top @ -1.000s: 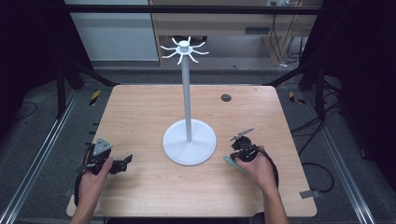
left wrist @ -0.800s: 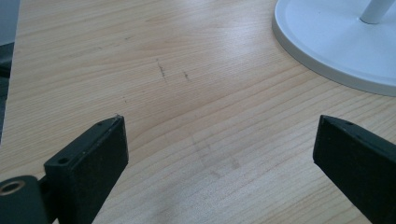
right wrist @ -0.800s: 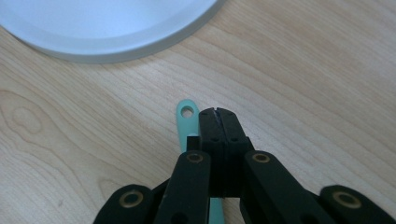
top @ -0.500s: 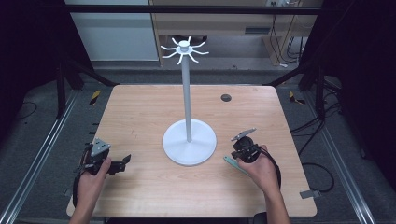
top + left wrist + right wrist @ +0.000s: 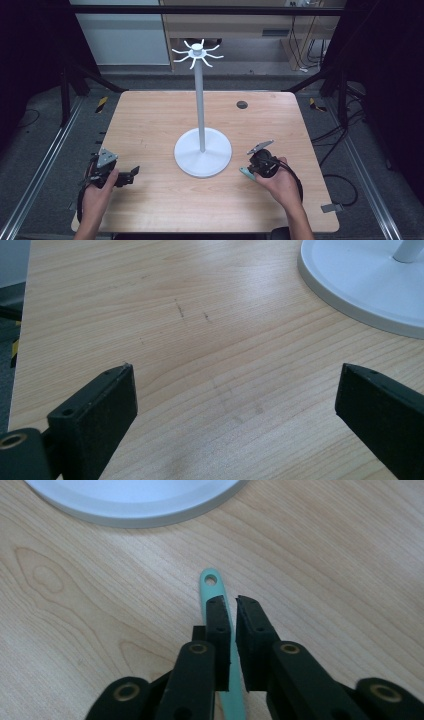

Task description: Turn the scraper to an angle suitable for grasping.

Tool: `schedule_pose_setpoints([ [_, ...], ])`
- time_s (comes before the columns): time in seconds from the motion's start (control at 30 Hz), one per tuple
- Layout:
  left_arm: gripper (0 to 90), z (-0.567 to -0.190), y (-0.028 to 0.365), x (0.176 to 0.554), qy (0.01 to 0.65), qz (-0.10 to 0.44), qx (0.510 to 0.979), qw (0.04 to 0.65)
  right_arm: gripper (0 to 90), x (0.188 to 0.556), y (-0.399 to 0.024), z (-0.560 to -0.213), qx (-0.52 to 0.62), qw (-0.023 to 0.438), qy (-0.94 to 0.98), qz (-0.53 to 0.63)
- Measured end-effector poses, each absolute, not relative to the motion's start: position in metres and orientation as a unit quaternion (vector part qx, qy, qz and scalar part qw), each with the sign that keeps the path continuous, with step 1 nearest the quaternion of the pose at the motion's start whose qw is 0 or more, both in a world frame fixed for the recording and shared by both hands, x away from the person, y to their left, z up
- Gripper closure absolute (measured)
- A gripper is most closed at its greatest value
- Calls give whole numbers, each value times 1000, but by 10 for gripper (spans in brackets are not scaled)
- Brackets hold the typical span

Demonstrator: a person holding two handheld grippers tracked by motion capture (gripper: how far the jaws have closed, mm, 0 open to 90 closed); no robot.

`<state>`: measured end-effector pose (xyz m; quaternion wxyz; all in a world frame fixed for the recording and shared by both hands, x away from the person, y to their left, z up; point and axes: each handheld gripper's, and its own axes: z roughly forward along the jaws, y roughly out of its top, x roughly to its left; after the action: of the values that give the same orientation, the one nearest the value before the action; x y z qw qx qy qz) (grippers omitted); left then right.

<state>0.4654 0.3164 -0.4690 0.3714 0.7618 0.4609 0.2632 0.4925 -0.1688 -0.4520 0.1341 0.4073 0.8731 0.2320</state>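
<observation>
A white stand with a round base (image 5: 190,160) and a tall pole topped by a ring of hooks (image 5: 197,52) occupies the middle of the wooden table (image 5: 150,125). My left gripper (image 5: 131,174) (image 5: 235,395) rests near the table's front left, open wide over bare wood. My right gripper (image 5: 251,169) (image 5: 232,605) sits just right of the base. Its jaws have just been opening and stand a narrow slit apart. A teal utensil handle (image 5: 234,705) (image 5: 245,173) with a hanging hole lies on the table under them, partly hidden by the left jaw.
A small dark round insert (image 5: 242,105) sits in the table's far right part. Metal rails (image 5: 45,165) run along both sides of the table, with cables (image 5: 345,180) on the floor at the right. The stand's base edge (image 5: 360,300) lies ahead of my left gripper.
</observation>
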Motion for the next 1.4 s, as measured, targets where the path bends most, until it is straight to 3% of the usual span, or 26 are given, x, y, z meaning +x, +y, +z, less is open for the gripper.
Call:
schedule_pose_setpoints([
  [0.23,30,-469,317,465,460,265,762,370,647,492,-168,-451,405,135,878,218],
  [0.53,30,-469,317,465,460,265,762,370,560,494,-164,-453,389,126,891,200],
  [1.4,32,-469,314,466,454,265,767,367,596,515,-155,-462,392,84,905,146],
])
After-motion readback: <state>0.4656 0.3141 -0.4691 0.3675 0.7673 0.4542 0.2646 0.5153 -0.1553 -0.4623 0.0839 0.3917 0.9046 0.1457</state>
